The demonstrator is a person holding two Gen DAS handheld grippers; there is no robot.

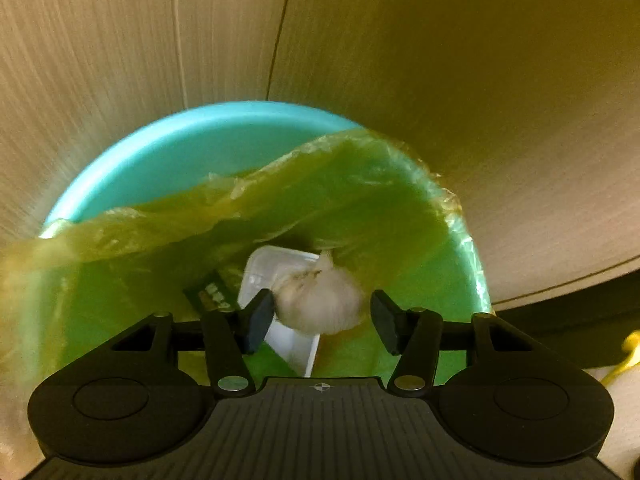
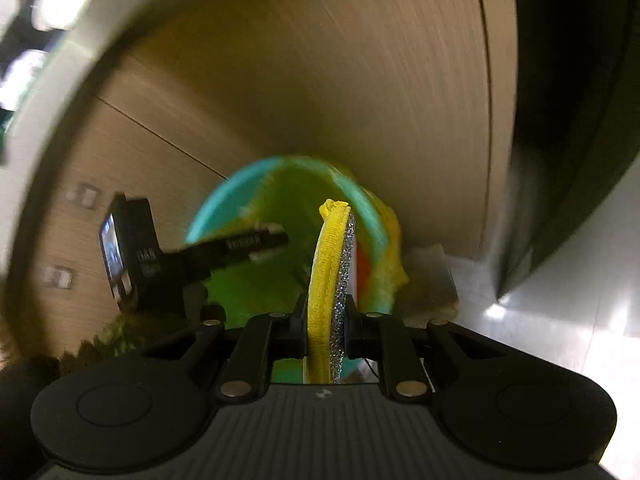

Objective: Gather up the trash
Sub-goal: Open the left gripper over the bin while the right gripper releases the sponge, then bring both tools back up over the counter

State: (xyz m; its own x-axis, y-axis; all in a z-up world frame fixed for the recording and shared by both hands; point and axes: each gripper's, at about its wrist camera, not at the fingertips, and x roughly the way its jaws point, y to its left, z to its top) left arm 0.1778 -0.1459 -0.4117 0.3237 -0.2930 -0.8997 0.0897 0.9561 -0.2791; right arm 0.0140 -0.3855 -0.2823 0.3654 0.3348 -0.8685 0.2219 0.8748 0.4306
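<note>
A teal bin [image 1: 180,136] lined with a green bag [image 1: 340,200] fills the left wrist view. Inside lie a white plastic tray [image 1: 276,268] and a dark green packet [image 1: 210,294]. A blurred garlic bulb [image 1: 320,300] sits between the fingers of my left gripper [image 1: 322,318], which is open; the left pad is at the bulb's side, the right pad stands clear of it. My right gripper [image 2: 326,320] is shut on a yellow sponge [image 2: 326,264] with a silvery scouring face, held upright above the same bin [image 2: 224,208]. The left gripper's fingers [image 2: 256,242] reach over the bin from the left.
Wood-grain cabinet panels [image 2: 320,80] stand behind the bin. A pale glossy floor [image 2: 560,320] lies to the right, beside a dark panel [image 2: 580,120]. The bag's loose edge [image 1: 120,232] hangs across the bin's near left rim. A yellow thing [image 1: 628,352] shows at the left wrist view's right edge.
</note>
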